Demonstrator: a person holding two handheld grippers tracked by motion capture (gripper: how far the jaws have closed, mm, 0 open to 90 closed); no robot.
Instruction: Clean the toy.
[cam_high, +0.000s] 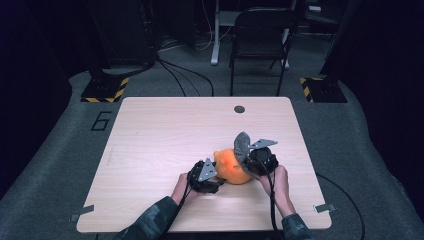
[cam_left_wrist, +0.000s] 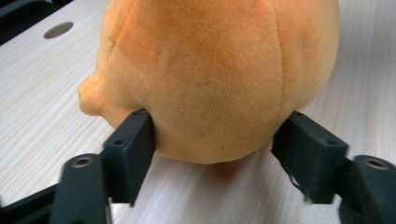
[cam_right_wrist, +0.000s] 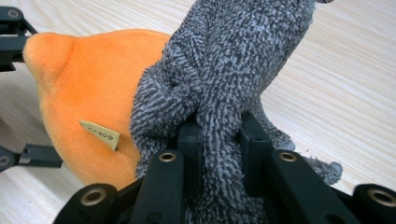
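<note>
Pale wood table (cam_high: 150, 150) (grommet hole (cam_high: 239, 109)), dark room, black chair (cam_high: 260, 35)

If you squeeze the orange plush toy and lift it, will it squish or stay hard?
The orange plush toy looks fuzzy and stuffed, so it would probably squish. The left gripper straddles its rounded bottom, which might roll a bit if nudged. Its grey fuzzy part, pinched in the right gripper, bunches up, so it is likely floppy.

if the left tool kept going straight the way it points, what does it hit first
Most likely the orange plush toy: in the left gripper view it sits directly ahead of the left tool, its underside already between the two jaws, which flank its sides.
</note>
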